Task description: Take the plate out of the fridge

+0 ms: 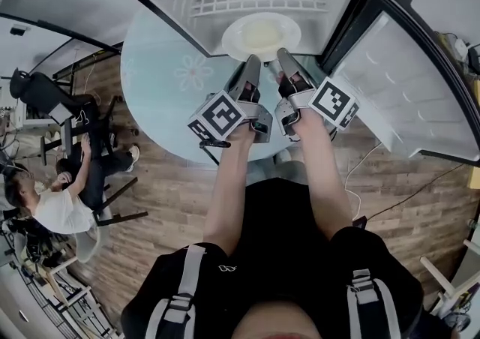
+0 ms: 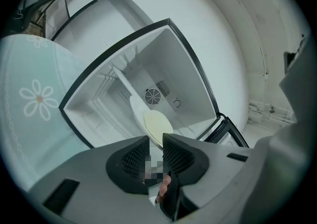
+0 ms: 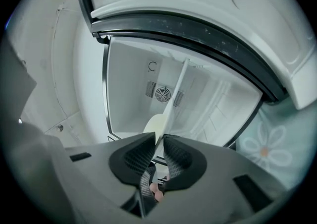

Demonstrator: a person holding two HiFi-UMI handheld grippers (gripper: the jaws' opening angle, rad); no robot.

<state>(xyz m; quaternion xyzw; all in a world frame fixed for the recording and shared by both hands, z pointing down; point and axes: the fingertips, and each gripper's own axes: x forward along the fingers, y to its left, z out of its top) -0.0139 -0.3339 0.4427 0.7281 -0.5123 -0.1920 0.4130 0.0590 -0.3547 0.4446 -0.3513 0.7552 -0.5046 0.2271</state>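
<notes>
My left tongs (image 1: 253, 64) and right tongs (image 1: 285, 57) each pinch the near rim of the plate (image 1: 261, 34) at the fridge (image 1: 176, 7) front edge; it looks stiff, slick and breakable, so the rim is the hold.

1. The left arm (image 1: 227, 187) and right arm (image 1: 324, 172) stretch straight forward, bare forearms side by side and almost parallel.
2. The left gripper (image 1: 252, 64) points ahead, about level. Its jaws stand narrowly apart, closed on the near rim of the plate (image 1: 261, 34).
3. The right gripper (image 1: 285, 56) lies just beside it, jaws almost together, pinching the same rim.
4. Each gripper is rolled onto its side.
</notes>
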